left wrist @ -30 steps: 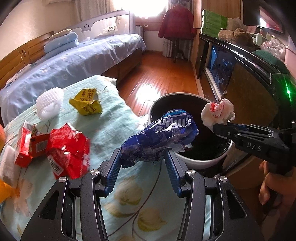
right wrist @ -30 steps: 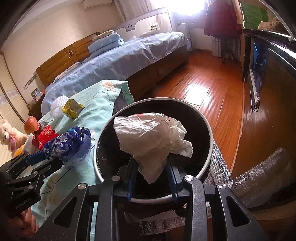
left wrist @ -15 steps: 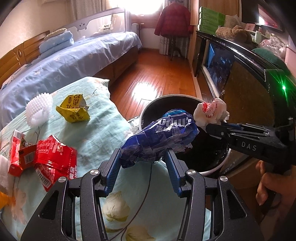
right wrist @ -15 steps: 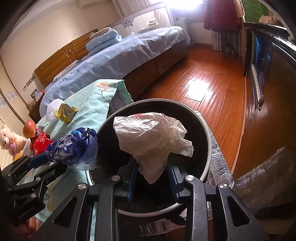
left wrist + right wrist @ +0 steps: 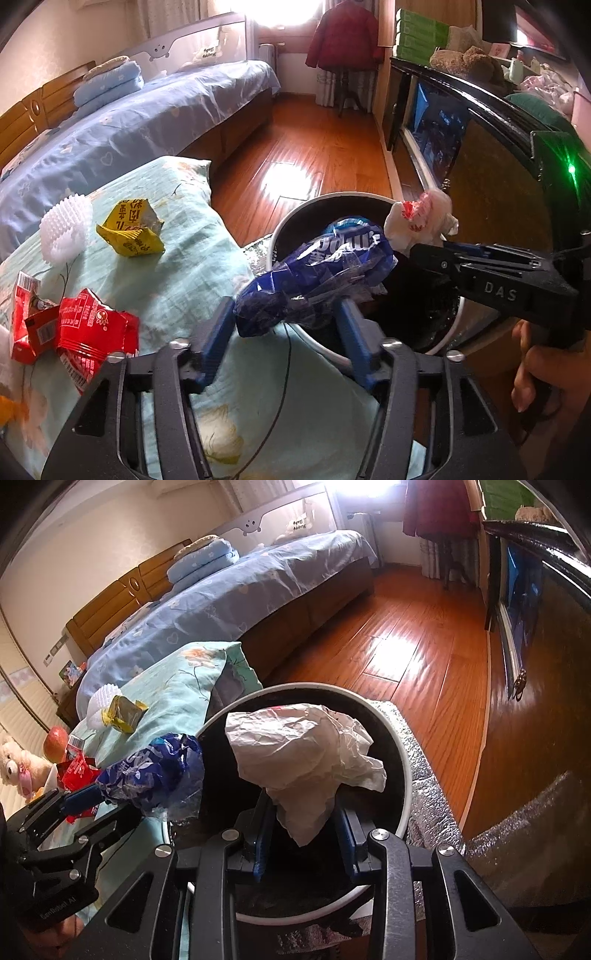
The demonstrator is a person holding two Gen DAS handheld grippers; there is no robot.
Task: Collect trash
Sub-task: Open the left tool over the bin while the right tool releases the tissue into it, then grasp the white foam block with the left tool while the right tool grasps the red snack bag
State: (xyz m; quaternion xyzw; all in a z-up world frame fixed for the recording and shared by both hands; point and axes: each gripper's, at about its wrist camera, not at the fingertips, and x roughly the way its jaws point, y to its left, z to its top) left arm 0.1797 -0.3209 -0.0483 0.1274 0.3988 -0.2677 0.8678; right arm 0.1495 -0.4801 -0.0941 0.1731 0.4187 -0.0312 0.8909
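Observation:
A black bin point(image 5: 332, 196) with a white rim point(image 5: 405, 760) stands beside the cloth-covered table. My left gripper point(image 5: 286, 310) carries a crumpled blue wrapper point(image 5: 325, 269) over the bin's near rim. Its jaws are opening, and the wrapper still lies between them, touching both pads. From the right wrist view that blue wrapper point(image 5: 155, 768) hangs at the bin's left edge. My right gripper point(image 5: 304, 812) is over the bin's mouth, shut on a crumpled white paper point(image 5: 299, 749). Its jaws are starting to ease apart. That paper point(image 5: 421, 218) also shows in the left wrist view.
On the teal floral cloth point(image 5: 192, 266) lie a yellow wrapper point(image 5: 129, 229), a red wrapper point(image 5: 92, 332), a red carton point(image 5: 26, 314) and a white foam net point(image 5: 66, 229). A dark cabinet point(image 5: 498, 184) stands right of the bin, a blue bed point(image 5: 258, 590) behind. A hand point(image 5: 532, 376) grips the right gripper's handle.
Both grippers have drifted towards the bin, so the table's trash has slid left in the left wrist view. The left jaws stand slightly wider around the blue wrapper.

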